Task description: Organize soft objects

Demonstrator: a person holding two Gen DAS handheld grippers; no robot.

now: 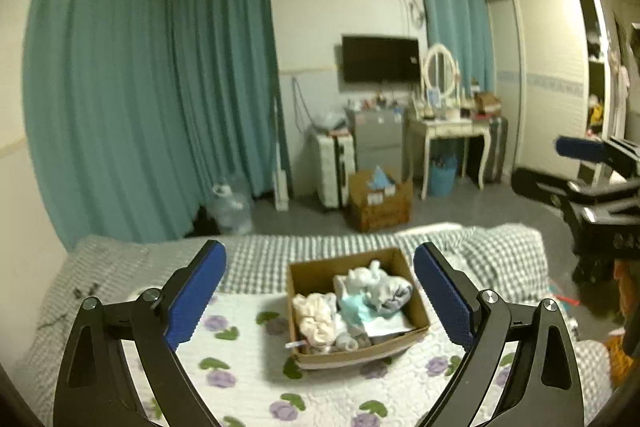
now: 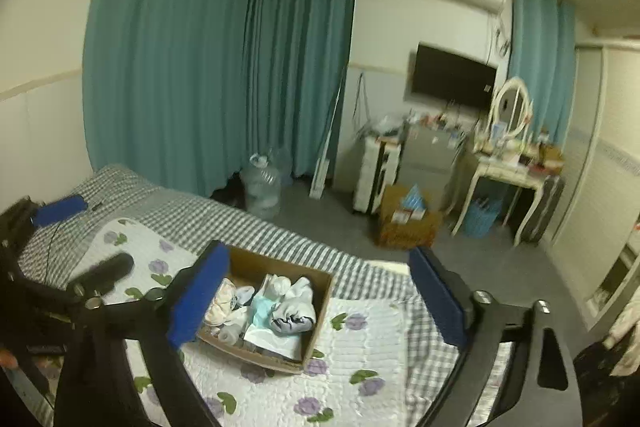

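Teal curtains [image 1: 160,87] hang behind the bed's [image 1: 280,251] cardboard box [image 1: 316,271].

Left gripper [image 1: 318,297] and right gripper [image 2: 316,301]: jaws spread wide, nothing between blue pads, both angled slightly downward, side by side.

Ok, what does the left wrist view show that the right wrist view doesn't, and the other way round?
Only the left wrist view shows the open wardrobe shelves at far right, and the right tool from the side.

Only the right wrist view shows the left tool from the side, over the checked bedding.

Both show the cardboard box of soft items on the floral quilt, each tool open and empty, the teal curtains and the TV.
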